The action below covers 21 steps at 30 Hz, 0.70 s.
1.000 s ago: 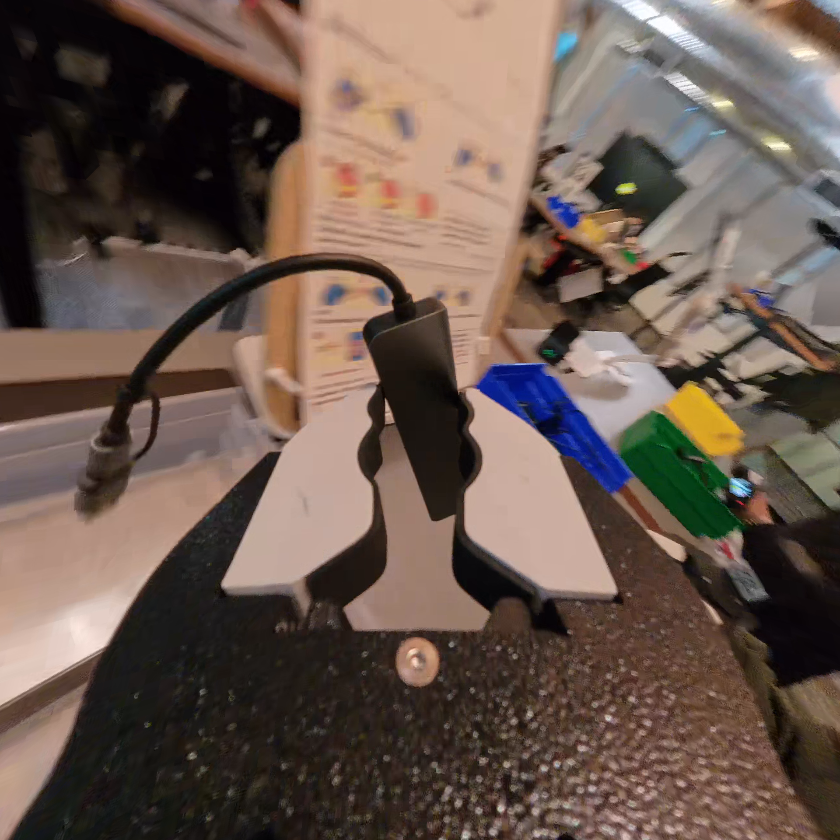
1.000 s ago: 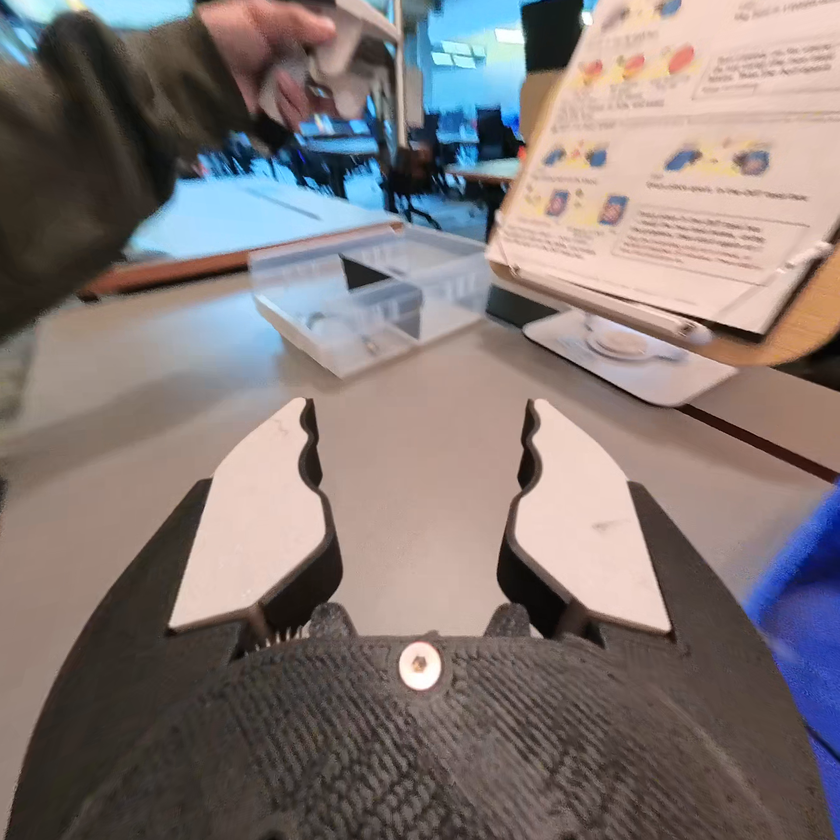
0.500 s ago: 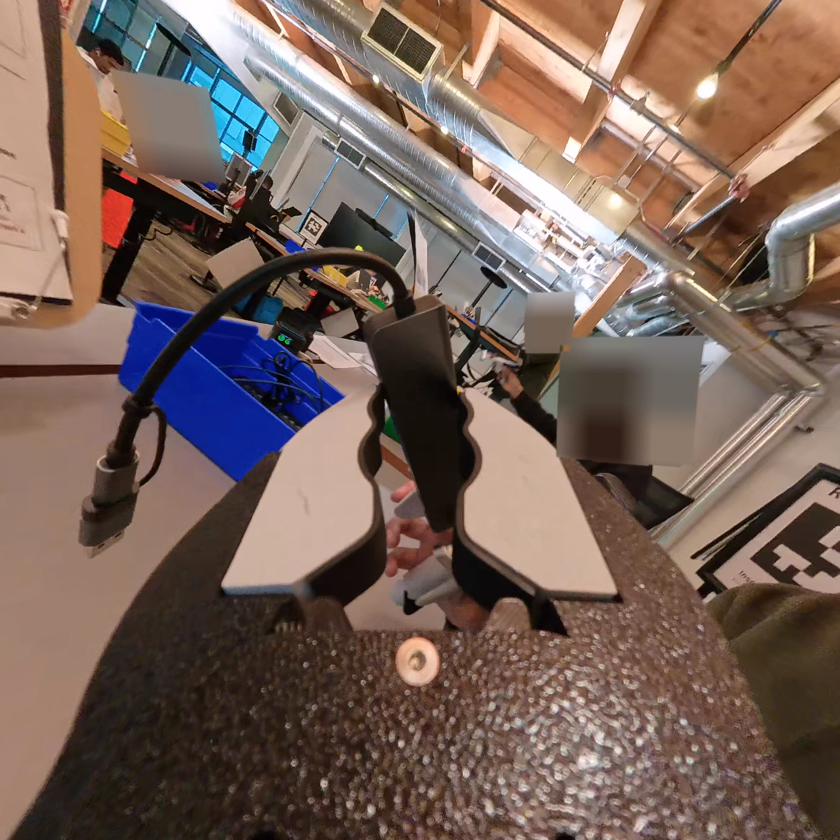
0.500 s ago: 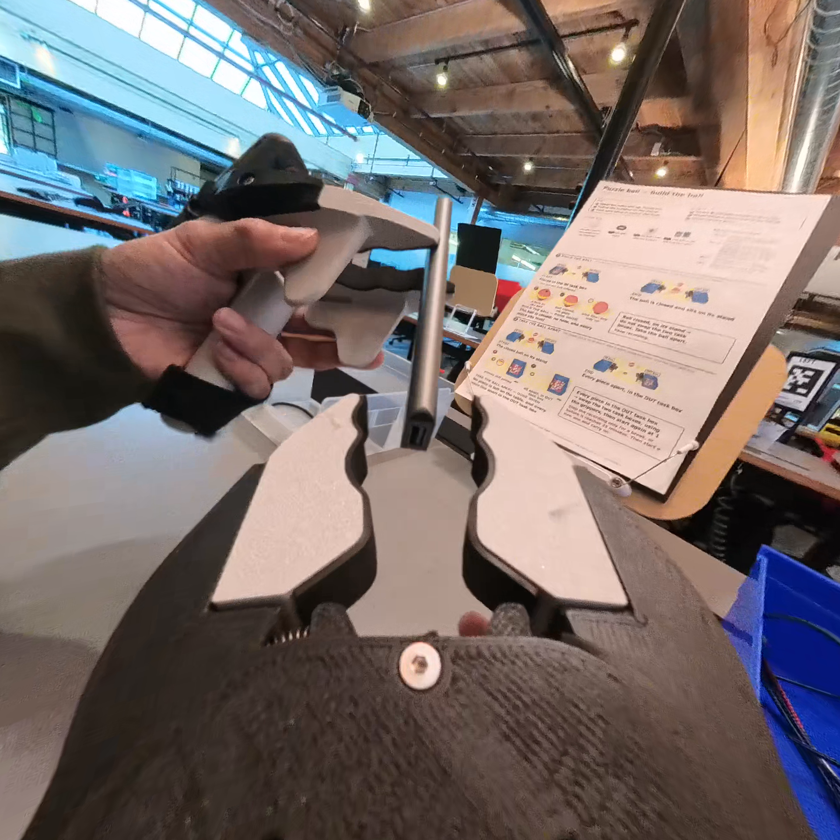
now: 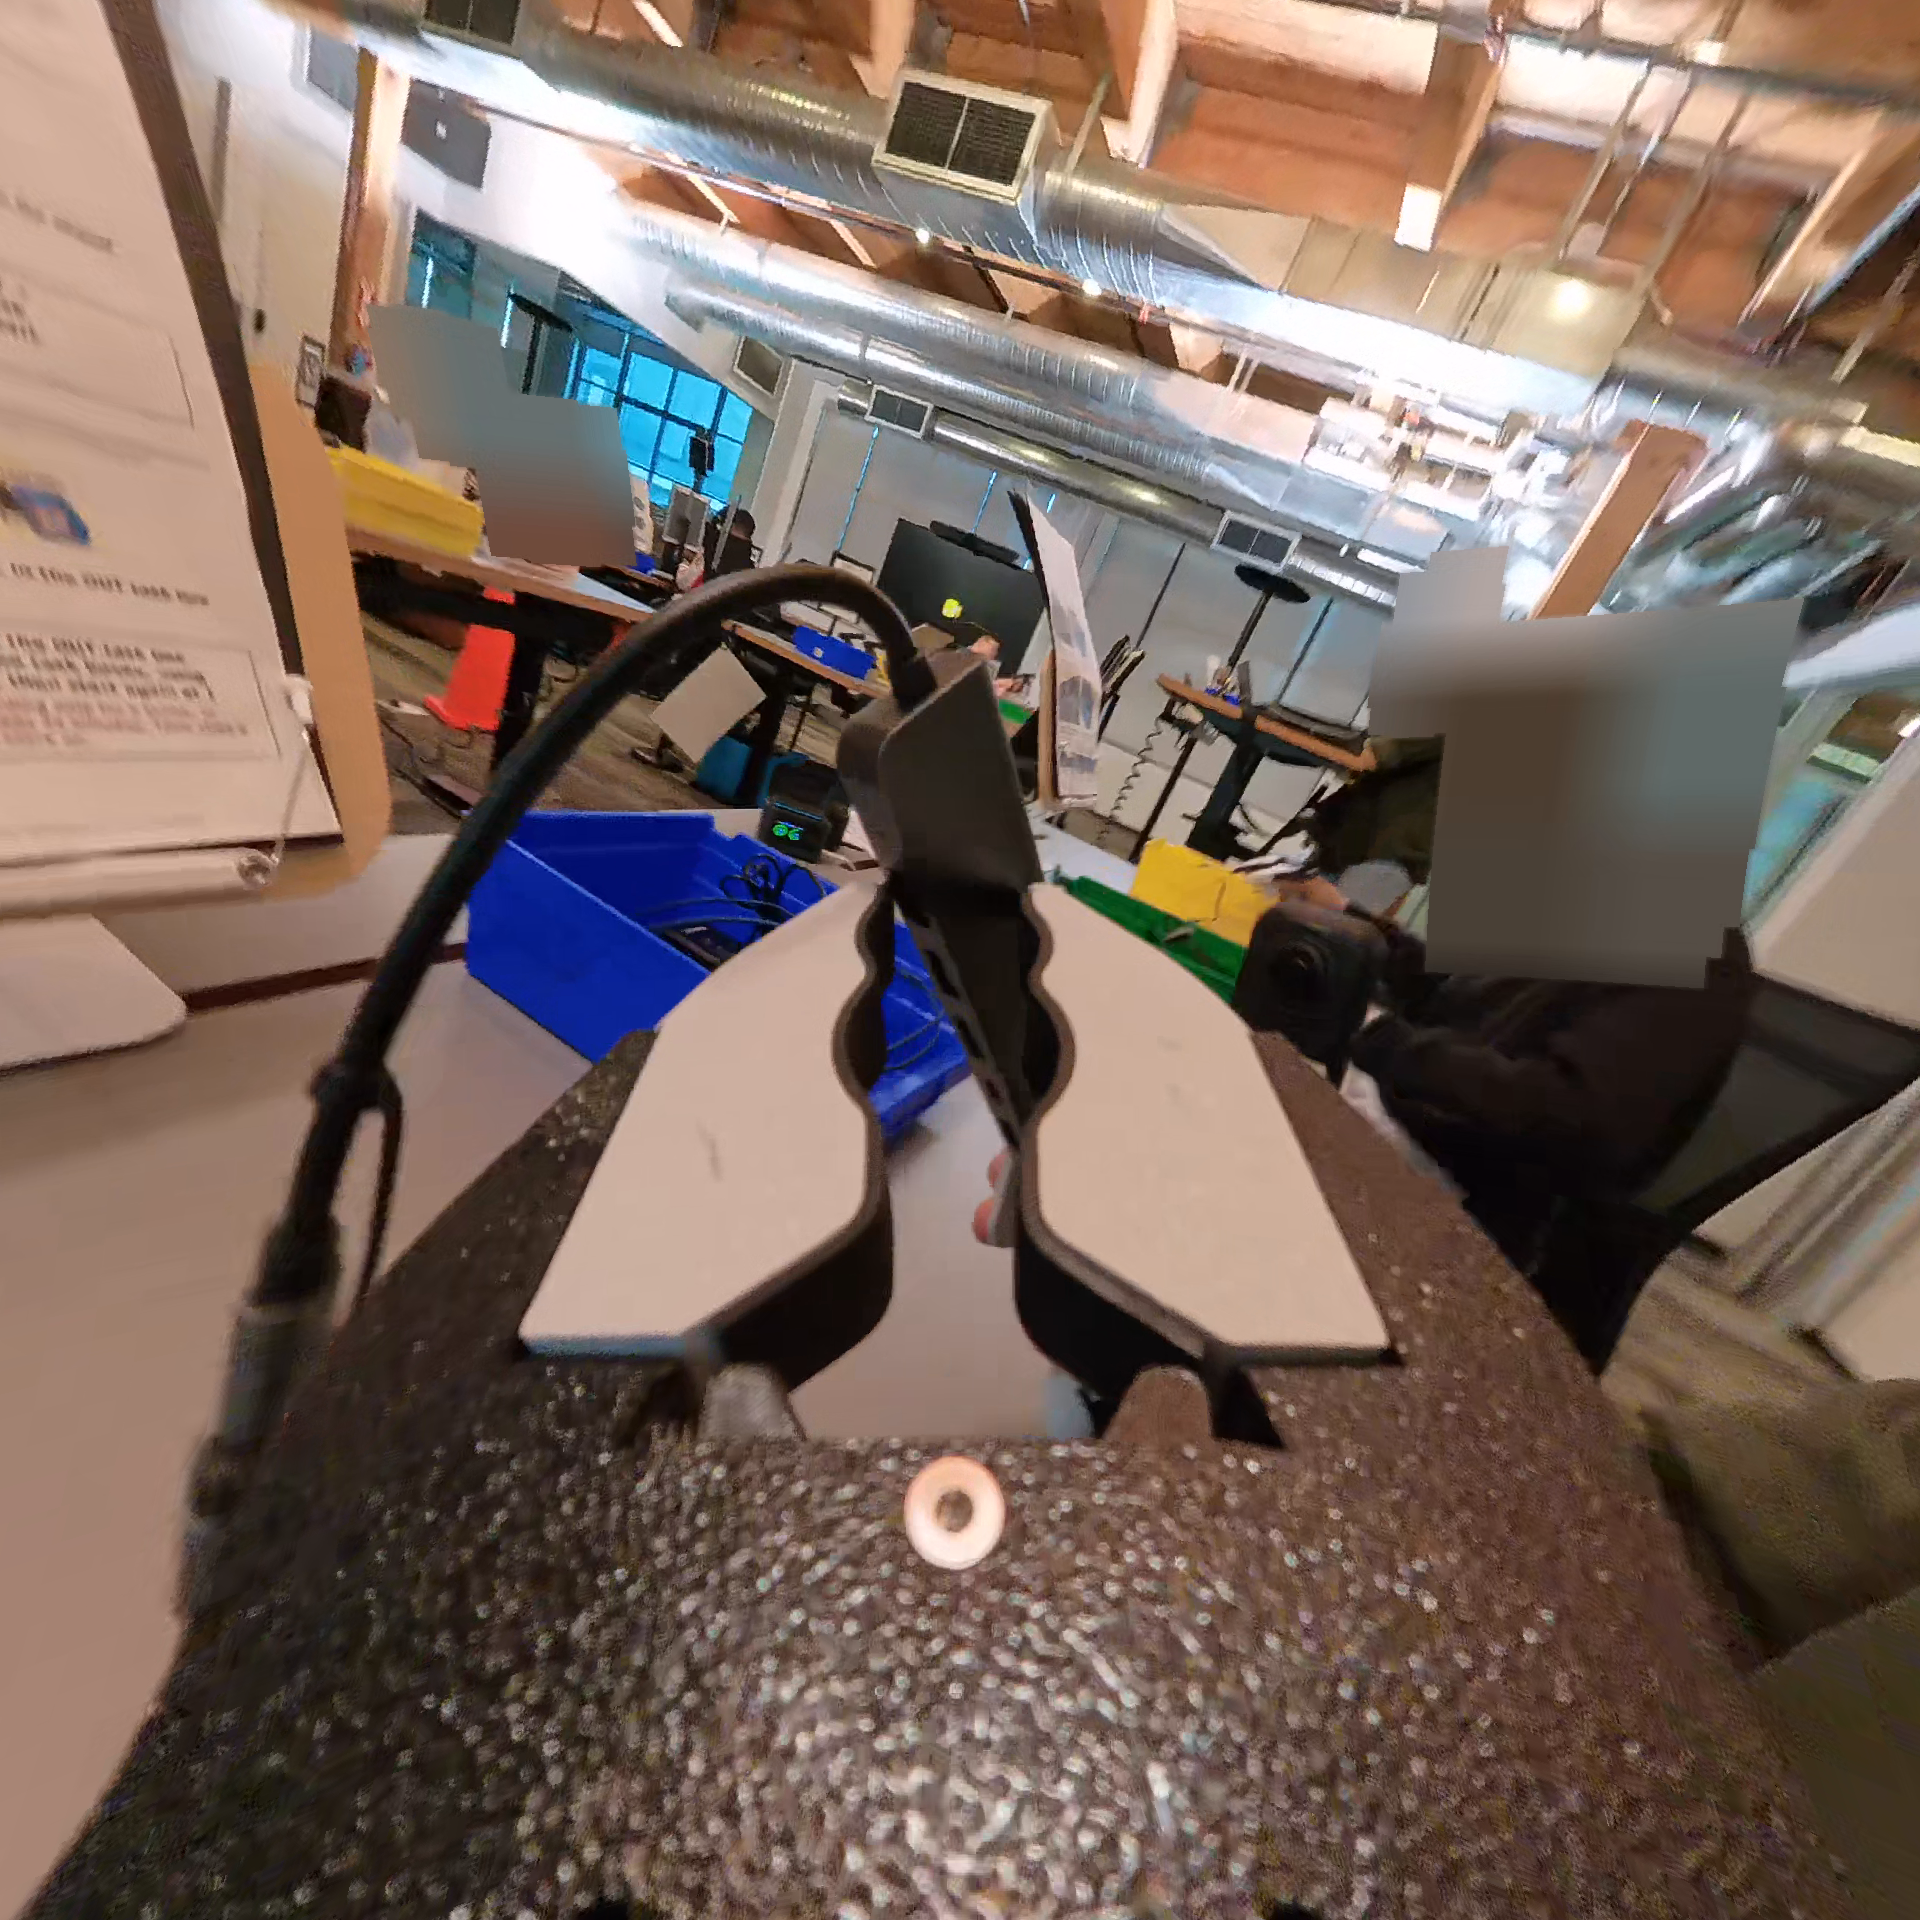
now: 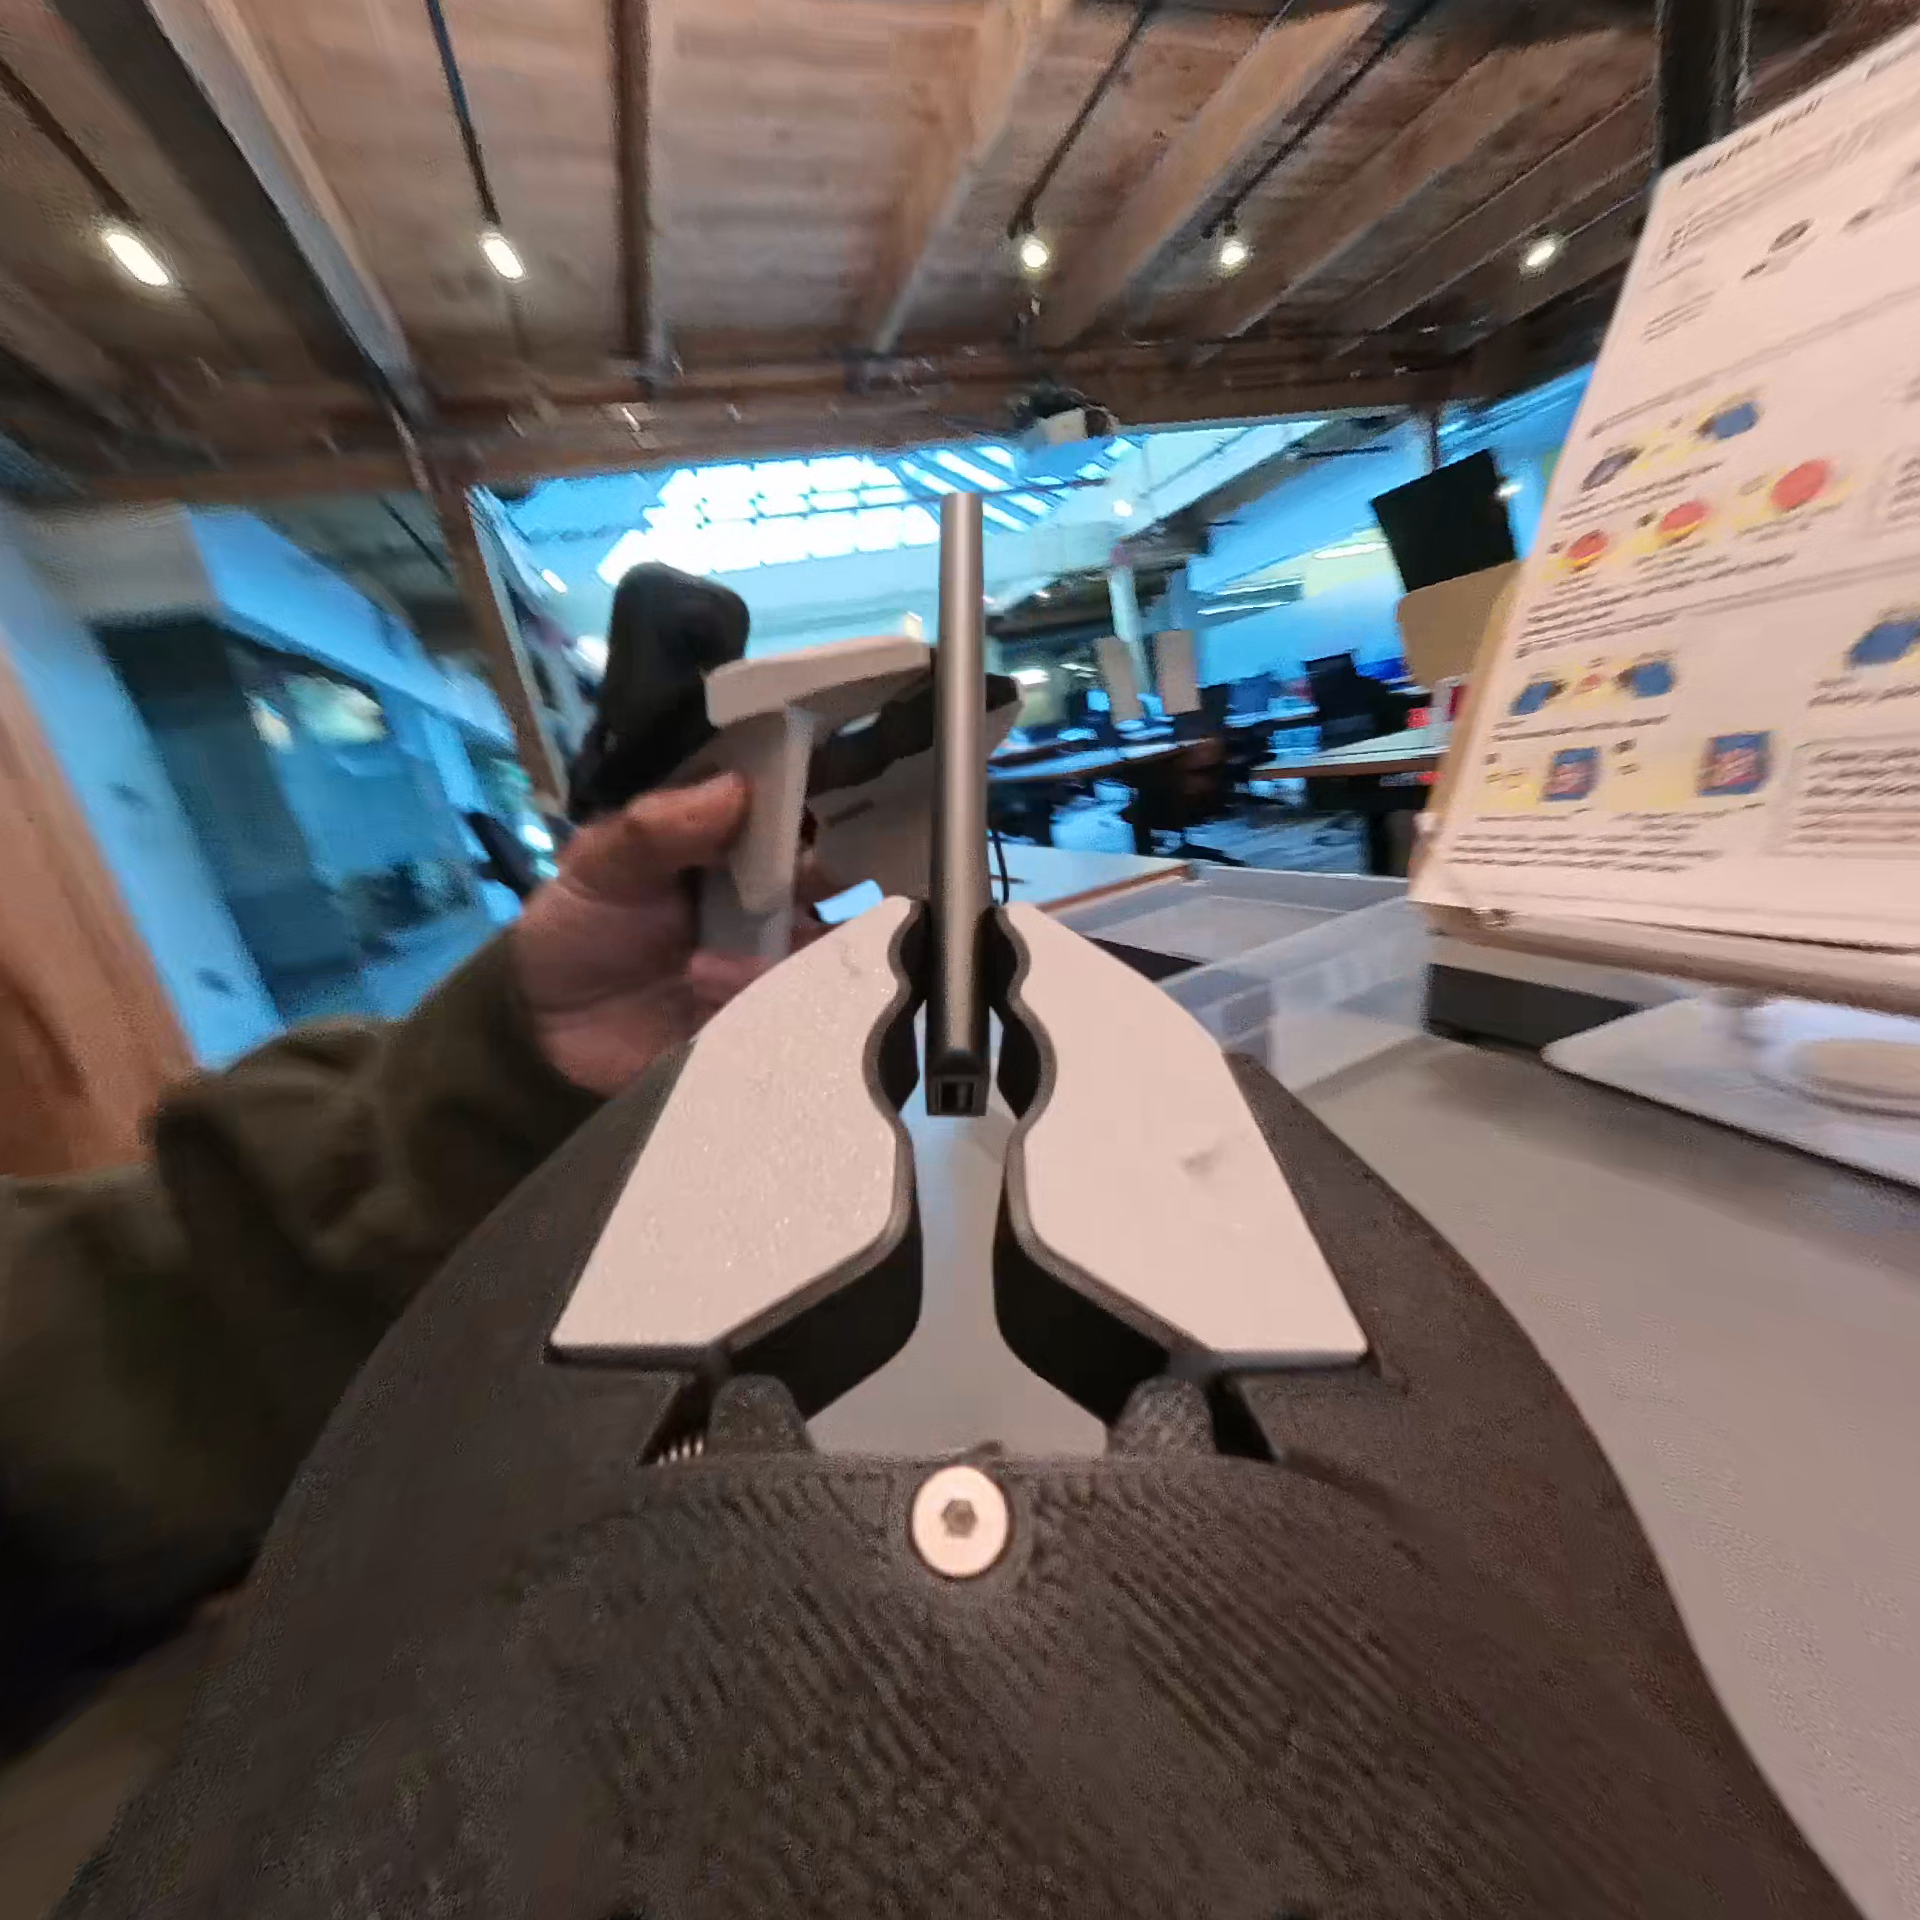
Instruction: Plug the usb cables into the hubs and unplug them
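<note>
A dark grey USB hub stands nearly upright between the fingers of my left gripper, which is shut on it. Its black cable arches up and to the left and hangs down to a blurred grey plug. In the right wrist view the same hub stands edge-on and upright. My right gripper is shut on its lower end, with an open port facing the camera. The left gripper, held by a hand, grips the hub higher up.
An instruction sheet on a stand rises at the right, and it also shows in the left wrist view. A clear plastic box lies behind the hub. A blue bin holds cables on the grey table. Green and yellow bins lie beyond it. Some 6 centimetres of space lies between my two pairs of fingers.
My right gripper rose from low over the table, came around the hub's lower end and shut on it. The left gripper lifted and turned the hub and still holds it.
</note>
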{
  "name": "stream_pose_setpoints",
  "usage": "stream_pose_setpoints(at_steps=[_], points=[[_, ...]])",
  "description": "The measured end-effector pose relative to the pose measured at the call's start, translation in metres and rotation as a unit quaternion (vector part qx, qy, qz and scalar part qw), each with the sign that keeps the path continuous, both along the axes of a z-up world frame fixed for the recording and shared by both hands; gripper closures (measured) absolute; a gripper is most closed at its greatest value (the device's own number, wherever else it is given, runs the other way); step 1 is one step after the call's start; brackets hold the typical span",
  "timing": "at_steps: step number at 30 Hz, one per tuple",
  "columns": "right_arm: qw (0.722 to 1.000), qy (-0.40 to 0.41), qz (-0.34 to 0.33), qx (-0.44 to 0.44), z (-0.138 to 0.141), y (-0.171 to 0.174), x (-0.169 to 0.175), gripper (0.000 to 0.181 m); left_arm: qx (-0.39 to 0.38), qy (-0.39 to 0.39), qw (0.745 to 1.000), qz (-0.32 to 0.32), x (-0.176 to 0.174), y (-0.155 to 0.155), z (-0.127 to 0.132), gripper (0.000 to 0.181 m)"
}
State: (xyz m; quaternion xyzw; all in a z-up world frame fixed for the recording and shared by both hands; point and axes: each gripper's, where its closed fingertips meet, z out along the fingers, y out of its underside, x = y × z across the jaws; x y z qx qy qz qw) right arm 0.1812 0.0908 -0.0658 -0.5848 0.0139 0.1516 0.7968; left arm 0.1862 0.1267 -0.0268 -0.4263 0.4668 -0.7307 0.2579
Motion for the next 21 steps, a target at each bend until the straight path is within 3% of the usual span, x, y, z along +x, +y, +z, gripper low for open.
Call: stream_pose_setpoints(at_steps=[2,4,7,9,12,13,15,17,19,21], points=[[0.996,0.066,0.058,0.018,0.006,-0.005,0.000,0.172,0.053,-0.011,0.999,0.003,-0.002,-0.004,0.001,0.161],[0.986,0.134,0.103,0.008,0.007,-0.008,0.007,0.171,0.125,-0.011,0.992,0.001,-0.009,-0.010,-0.001,0.148],[0.971,0.187,0.151,-0.016,0.000,-0.014,0.020,0.171,0.287,0.000,0.958,0.013,-0.026,-0.020,-0.009,0.145],[0.968,0.185,0.160,-0.053,-0.010,-0.015,0.024,0.171,0.455,-0.023,0.889,0.048,-0.034,-0.015,-0.011,0.136],[0.968,0.160,0.155,-0.114,-0.027,-0.011,0.023,0.171,0.688,-0.010,0.718,0.103,-0.028,0.016,-0.014,0.115],[0.968,0.153,0.154,-0.129,-0.031,-0.009,0.020,0.171,0.735,-0.007,0.669,0.109,-0.023,0.025,-0.014,0.111],[0.965,0.147,0.168,-0.138,-0.034,-0.007,0.013,0.172,0.800,-0.014,0.595,0.074,-0.017,0.029,-0.024,0.117],[0.961,0.139,0.188,-0.148,-0.037,-0.006,0.004,0.172,0.844,-0.005,0.535,0.041,-0.011,0.036,-0.041,0.118],[0.959,0.137,0.196,-0.154,-0.039,-0.004,-0.001,0.171,0.870,0.007,0.492,0.032,-0.006,0.043,-0.052,0.119],[0.958,0.139,0.193,-0.158,-0.041,-0.003,-0.001,0.171,0.882,0.021,0.471,0.005,-0.007,0.046,-0.063,0.143]])
